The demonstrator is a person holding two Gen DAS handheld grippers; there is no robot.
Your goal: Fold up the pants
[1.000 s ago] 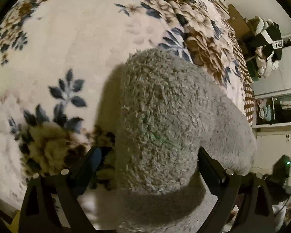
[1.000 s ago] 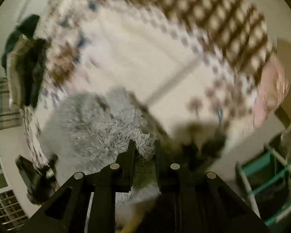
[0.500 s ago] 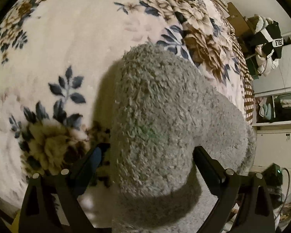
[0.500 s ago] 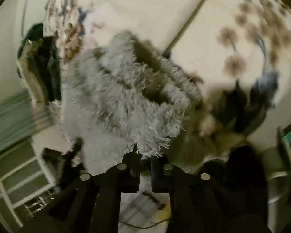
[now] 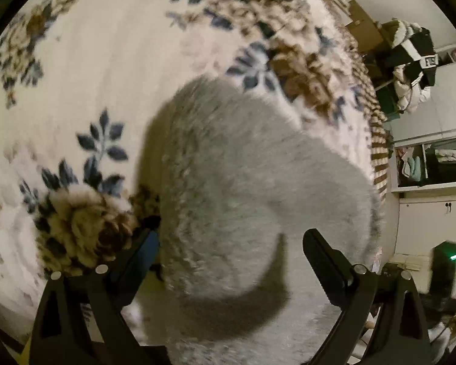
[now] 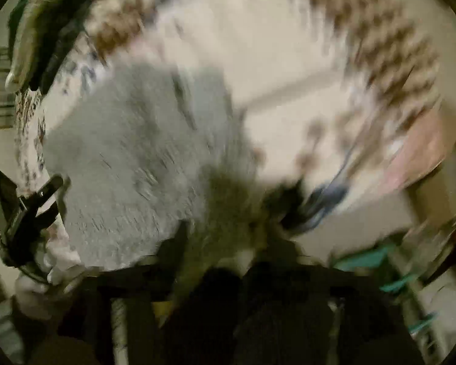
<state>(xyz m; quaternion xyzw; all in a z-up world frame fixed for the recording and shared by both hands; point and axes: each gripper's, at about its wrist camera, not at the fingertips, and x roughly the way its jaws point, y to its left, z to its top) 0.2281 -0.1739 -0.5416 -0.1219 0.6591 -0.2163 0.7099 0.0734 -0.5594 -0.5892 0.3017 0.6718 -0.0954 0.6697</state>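
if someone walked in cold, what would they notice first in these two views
First the fluffy grey pants, a thick folded bundle filling the middle of the left wrist view between the spread fingers of the left tongs. Next the cream blanket under them, with blue leaves and brown flowers. The right wrist view is badly blurred, showing the same grey bundle left of centre; the right tongs are too smeared to read.

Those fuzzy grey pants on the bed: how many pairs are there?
1. The grey pants lie on the floral blanket, between the spread fingers of the left gripper. Anything beneath them is hidden, and the right view is blurred.
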